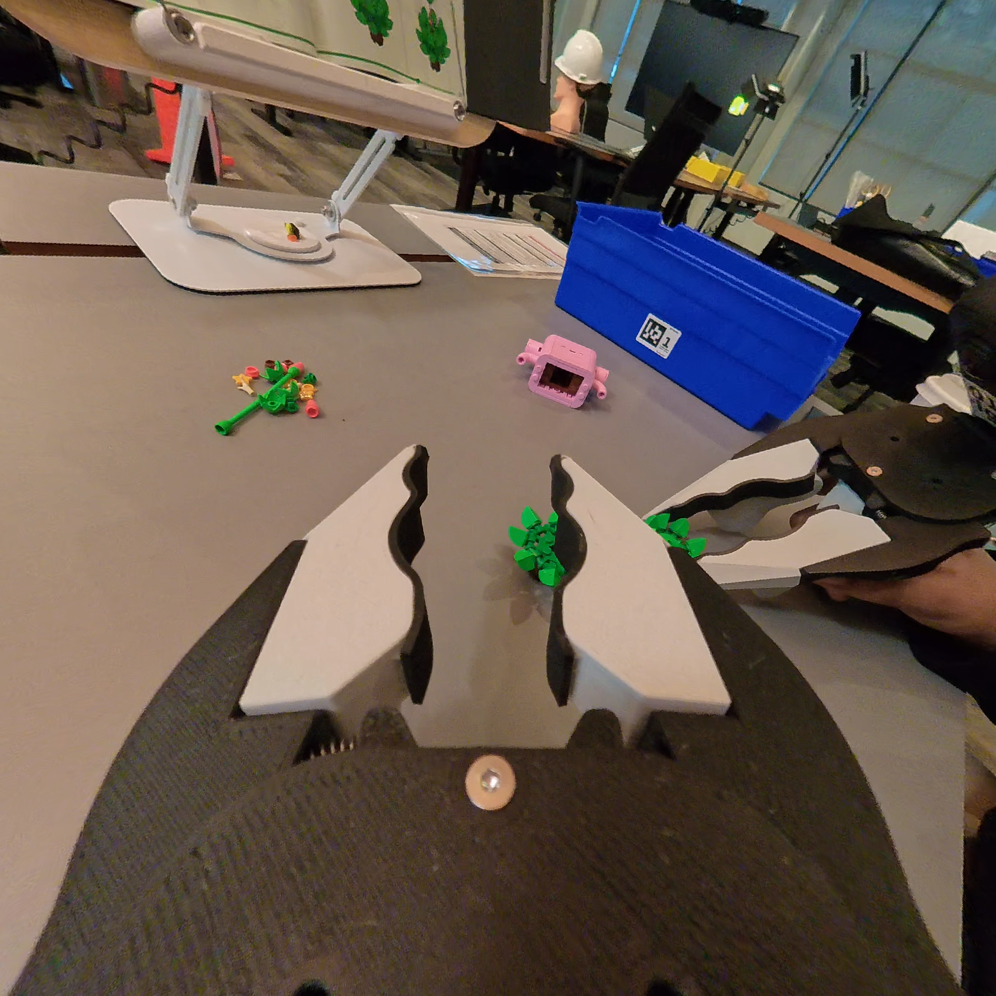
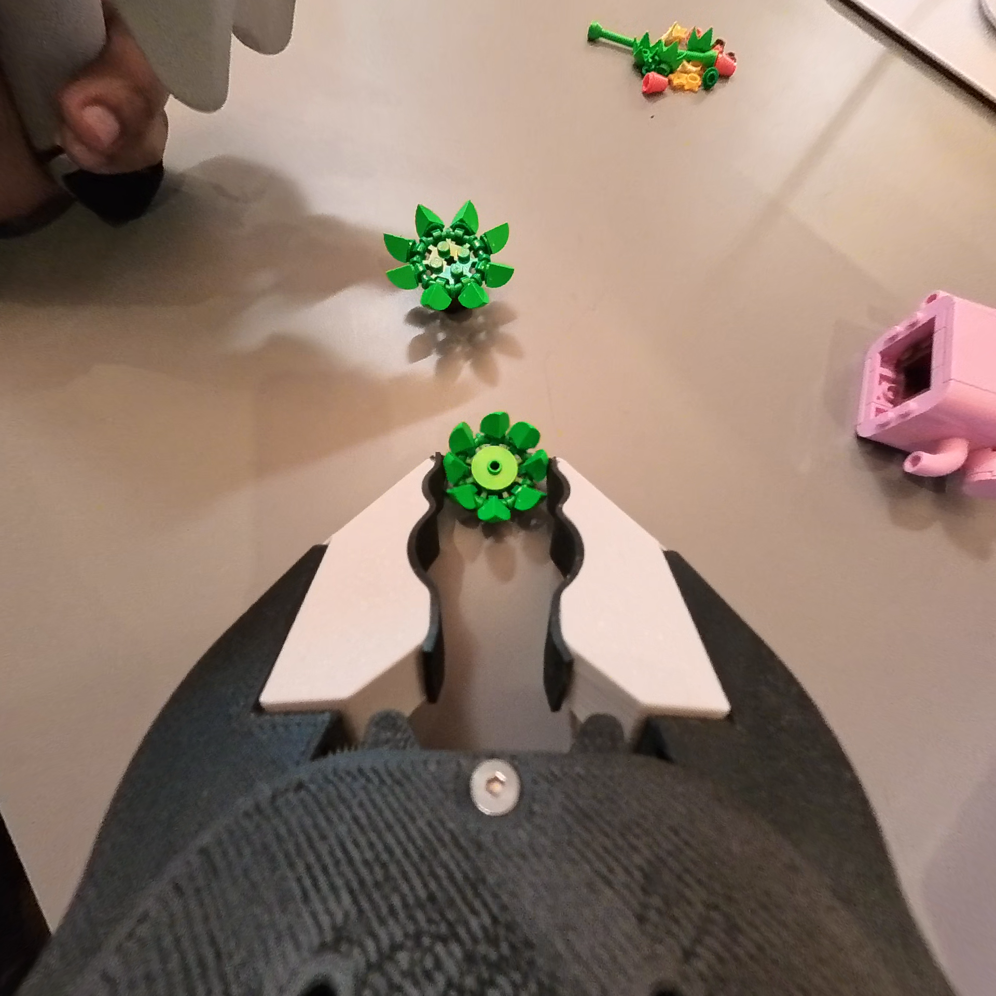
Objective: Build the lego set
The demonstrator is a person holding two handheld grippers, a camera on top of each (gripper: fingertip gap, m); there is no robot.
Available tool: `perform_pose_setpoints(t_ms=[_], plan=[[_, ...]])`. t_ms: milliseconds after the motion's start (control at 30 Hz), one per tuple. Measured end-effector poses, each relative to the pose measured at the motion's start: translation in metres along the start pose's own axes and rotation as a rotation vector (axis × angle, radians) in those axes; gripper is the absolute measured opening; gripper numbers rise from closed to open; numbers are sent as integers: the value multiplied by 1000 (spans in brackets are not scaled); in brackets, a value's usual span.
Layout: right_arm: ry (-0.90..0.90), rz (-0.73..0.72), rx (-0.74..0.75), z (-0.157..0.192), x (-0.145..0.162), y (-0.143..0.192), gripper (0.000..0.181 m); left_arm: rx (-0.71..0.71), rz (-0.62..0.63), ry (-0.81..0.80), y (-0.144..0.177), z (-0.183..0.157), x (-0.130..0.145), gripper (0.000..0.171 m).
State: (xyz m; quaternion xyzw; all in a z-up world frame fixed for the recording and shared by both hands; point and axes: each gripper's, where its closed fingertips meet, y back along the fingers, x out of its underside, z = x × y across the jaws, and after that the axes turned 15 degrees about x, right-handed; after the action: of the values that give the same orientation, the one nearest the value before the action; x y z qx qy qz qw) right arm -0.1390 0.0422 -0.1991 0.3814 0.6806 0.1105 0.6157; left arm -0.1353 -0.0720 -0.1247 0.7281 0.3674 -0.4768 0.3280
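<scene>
My right gripper [image 2: 495, 464] is shut on a green leaf rosette with a lime centre [image 2: 493, 468] and holds it just above the grey table [image 2: 700, 242]. A second green leaf rosette [image 2: 448, 262] stands on the table ahead of it. In the left wrist view this second rosette [image 1: 539, 547] sits beside the right fingertip of my open, empty left gripper [image 1: 490, 462]. The right gripper [image 1: 676, 533] comes in from the right with its rosette [image 1: 668, 525]. A pink lego pot [image 1: 566, 372] lies on its side farther back, also in the right wrist view [image 2: 938, 388].
A pile of small green, red and yellow lego pieces [image 1: 275, 391] lies at the left, also in the right wrist view [image 2: 679, 54]. A blue bin [image 1: 700, 307] stands at the back right. A white tablet stand [image 1: 258, 248] and a paper sheet [image 1: 496, 242] lie at the back. The left gripper's tips are roughly 15 centimeters from the right gripper's. My left tips are about 20 centimeters from the pink lego pot [image 1: 566, 372], my right tips only 12 centimeters.
</scene>
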Motion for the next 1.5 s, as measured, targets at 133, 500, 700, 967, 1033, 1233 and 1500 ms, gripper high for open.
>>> perform_pose_setpoints(t_ms=[133,500,700,967,1033,1233,1500], plan=[[2,-2,4,0,0,0,41,40,34,20,-4,-5,6,41],[-18,-47,0,-2,-6,5,46,142,63,-17,-12,-27,10,42],[-27,-85,13,-4,-10,9,53,147,124,-142,-17,-40,15,47],[-53,-228,115,-18,-25,24,58,82,113,-334,-19,-50,11,82],[-70,-237,121,-21,-26,26,60,69,109,-356,-19,-51,10,92],[-85,-172,99,-18,-19,20,65,52,131,-397,-21,-52,13,98],[-38,-164,145,-18,-17,19,66,18,128,-440,-22,-53,12,98]])
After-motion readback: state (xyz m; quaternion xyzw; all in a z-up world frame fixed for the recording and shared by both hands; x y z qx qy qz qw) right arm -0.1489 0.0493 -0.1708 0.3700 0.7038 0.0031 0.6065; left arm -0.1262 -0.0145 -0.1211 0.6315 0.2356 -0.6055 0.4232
